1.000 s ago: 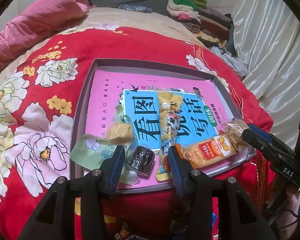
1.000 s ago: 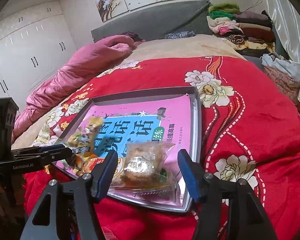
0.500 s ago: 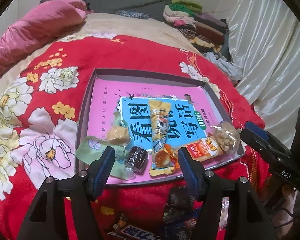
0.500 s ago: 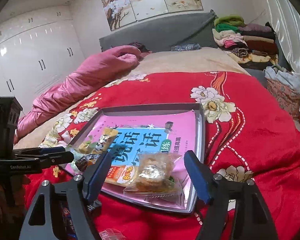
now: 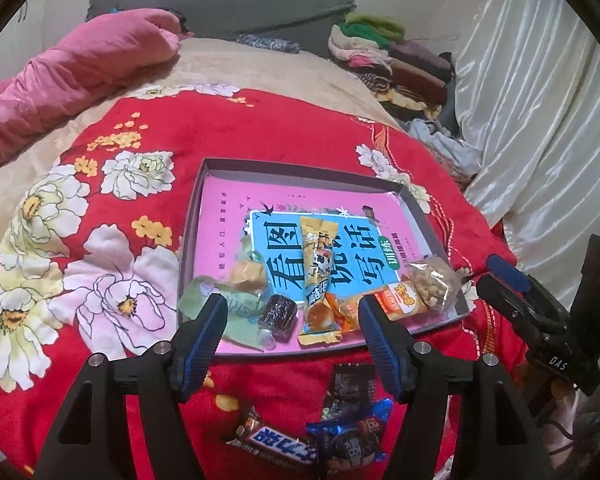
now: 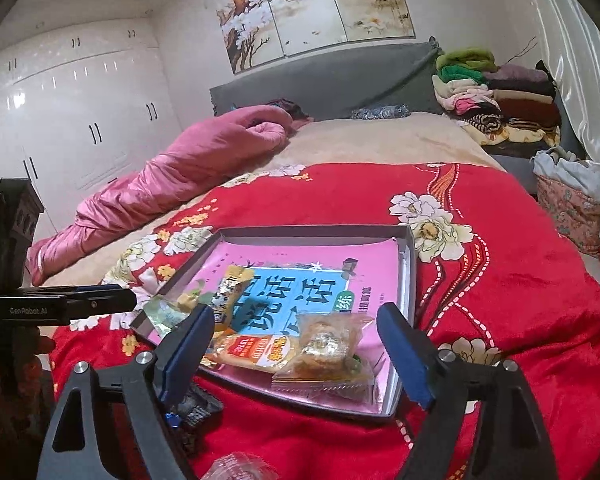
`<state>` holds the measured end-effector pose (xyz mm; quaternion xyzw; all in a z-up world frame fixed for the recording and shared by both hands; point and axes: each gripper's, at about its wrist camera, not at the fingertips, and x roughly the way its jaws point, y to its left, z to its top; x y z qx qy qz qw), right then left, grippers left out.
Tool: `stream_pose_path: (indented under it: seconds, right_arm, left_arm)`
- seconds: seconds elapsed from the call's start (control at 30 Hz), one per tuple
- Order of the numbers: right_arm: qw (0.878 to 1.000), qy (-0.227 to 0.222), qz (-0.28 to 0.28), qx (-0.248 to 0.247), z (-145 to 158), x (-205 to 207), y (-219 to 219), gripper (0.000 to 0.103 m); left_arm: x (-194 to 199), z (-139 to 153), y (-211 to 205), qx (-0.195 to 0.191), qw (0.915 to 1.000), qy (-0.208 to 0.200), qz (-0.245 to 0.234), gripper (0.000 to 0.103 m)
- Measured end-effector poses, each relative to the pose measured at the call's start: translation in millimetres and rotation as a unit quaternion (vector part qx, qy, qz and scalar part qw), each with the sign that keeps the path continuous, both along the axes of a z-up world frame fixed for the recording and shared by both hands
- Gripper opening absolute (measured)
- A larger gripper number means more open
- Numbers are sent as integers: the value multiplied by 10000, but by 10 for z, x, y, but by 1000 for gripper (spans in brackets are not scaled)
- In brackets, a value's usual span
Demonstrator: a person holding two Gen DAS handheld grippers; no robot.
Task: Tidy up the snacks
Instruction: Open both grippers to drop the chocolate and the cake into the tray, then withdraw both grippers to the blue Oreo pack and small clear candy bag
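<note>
Both tongs tilt downward toward the tray (image 5: 428, 224), holding nothing. The left tongs (image 5: 290, 330) stand apart, empty, above the tray's near edge; snacks (image 5: 318, 264) lie just beyond their tips. The right tongs (image 6: 296, 344) are spreading wider, a clear packet (image 6: 328, 344) lying untouched between them.

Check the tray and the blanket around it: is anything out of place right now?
Yes. Several wrapped chocolate bars lie on the red blanket in front of the tray, outside it, while the other snacks sit inside. The green packet also hangs over the tray's near left rim.
</note>
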<state>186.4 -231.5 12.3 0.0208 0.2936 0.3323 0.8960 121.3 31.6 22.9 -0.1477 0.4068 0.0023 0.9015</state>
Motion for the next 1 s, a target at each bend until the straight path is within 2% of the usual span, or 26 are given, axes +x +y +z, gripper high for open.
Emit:
stream_pose_path:
  seconds: [0.2, 0.27, 0.6, 1.0]
  right_arm:
    - [10000, 15, 51, 62, 25, -93, -29, 86]
    - [9999, 20, 70, 91, 32, -120, -39, 86]
    - [9998, -110, 83, 143, 85, -269, -43, 88]
    - [9999, 111, -29, -26, -5, -434, -7, 88]
  left_arm:
    - [-80, 20, -33, -7, 10000, 11, -12, 70]
    - [-102, 17, -54, 6, 10000, 20, -22, 79]
    - [-196, -54, -208, 56, 9997, 168, -171, 79]
    - [-290, -163, -291, 33, 9989, 389, -275, 79]
